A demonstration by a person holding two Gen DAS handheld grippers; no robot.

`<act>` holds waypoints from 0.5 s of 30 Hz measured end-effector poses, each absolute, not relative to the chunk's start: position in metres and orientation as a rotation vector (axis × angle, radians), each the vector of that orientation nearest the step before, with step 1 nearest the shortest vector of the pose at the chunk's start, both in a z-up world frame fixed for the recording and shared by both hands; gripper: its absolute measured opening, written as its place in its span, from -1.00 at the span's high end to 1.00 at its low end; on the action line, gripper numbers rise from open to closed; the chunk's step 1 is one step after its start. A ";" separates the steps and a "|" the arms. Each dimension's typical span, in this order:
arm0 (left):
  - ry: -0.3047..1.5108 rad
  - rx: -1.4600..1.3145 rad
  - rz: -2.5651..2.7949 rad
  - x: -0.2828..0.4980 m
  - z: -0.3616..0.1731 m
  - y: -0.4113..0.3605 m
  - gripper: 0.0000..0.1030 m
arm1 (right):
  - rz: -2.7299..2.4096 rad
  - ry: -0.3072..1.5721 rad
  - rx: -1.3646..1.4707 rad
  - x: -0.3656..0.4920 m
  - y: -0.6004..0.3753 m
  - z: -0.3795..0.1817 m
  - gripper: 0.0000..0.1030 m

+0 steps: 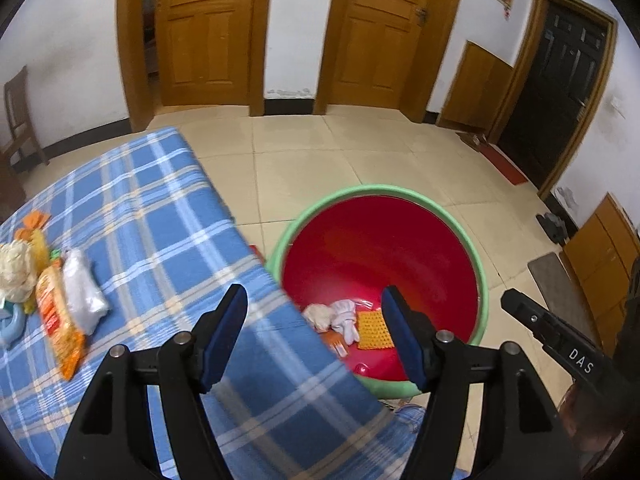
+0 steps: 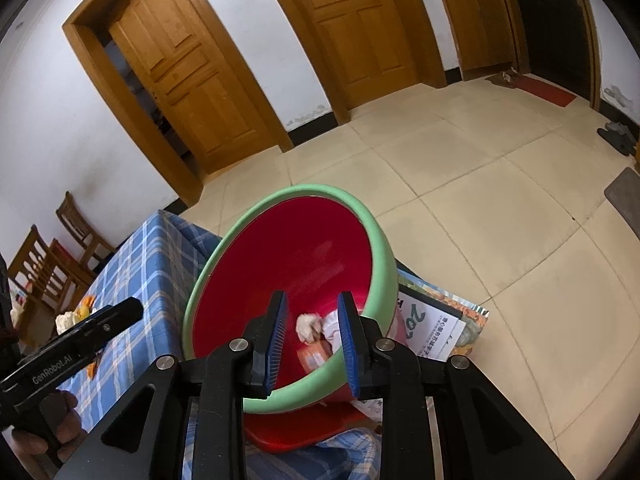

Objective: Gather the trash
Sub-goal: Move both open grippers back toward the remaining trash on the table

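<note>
A red basin with a green rim (image 1: pixel 482 276) stands beside the blue plaid table (image 1: pixel 160 224). In it lie a crumpled white tissue (image 1: pixel 345 318), a beige wad (image 1: pixel 318 314) and a yellow knitted square (image 1: pixel 374 330). My left gripper (image 1: pixel 314 318) is open and empty, over the table's edge and the basin. On the table lie an orange snack wrapper (image 1: pixel 56 316), a clear plastic bag (image 1: pixel 82 292) and a white wad (image 1: pixel 16 270). My right gripper (image 2: pixel 312 318) is open and empty above the basin's rim (image 2: pixel 384 256); the beige wad (image 2: pixel 308 326) shows between its fingers.
A tiled floor (image 1: pixel 360 148) spreads beyond the basin, with wooden doors (image 1: pixel 200 28) behind. Wooden chairs (image 2: pixel 60 248) stand left of the table. A printed paper (image 2: pixel 436 328) lies under the basin's right side. The right gripper's body (image 1: pixel 560 344) shows at the left view's right edge.
</note>
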State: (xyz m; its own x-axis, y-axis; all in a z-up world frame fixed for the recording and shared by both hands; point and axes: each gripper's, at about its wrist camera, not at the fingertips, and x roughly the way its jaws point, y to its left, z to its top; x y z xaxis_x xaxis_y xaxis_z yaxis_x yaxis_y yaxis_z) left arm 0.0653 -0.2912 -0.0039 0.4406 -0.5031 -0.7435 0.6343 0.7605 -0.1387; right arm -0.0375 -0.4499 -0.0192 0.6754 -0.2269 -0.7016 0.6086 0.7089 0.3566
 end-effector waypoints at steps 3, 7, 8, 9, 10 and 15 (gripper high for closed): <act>0.859 0.130 -0.678 0.071 -0.001 -0.274 -0.35 | -0.491 0.685 0.606 -0.033 -0.443 -0.017 0.48; 0.855 0.090 -0.631 0.079 0.002 -0.252 -0.35 | -0.467 0.691 0.588 -0.026 -0.434 -0.014 0.44; 0.852 0.082 -0.618 0.081 0.003 -0.247 -0.35 | -0.462 0.693 0.584 -0.024 -0.431 -0.013 0.32; 0.849 0.076 -0.608 0.083 0.004 -0.243 -0.35 | -0.457 0.693 0.582 -0.021 -0.429 -0.012 0.14; 0.844 0.066 -0.592 0.085 0.006 -0.236 -0.35 | -0.450 0.698 0.582 -0.019 -0.427 -0.012 0.07; 0.827 0.024 -0.535 0.093 0.011 -0.207 -0.35 | -0.417 0.725 0.560 -0.004 -0.416 -0.009 0.02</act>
State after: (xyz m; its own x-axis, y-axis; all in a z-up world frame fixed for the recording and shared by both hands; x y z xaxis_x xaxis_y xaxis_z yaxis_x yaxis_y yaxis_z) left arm 0.0935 -0.2074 0.0105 0.5531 -0.4438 -0.7051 0.4617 0.8677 -0.1840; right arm -0.0043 -0.4156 -0.0086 0.6788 -0.1633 -0.7160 0.5361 0.7765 0.3311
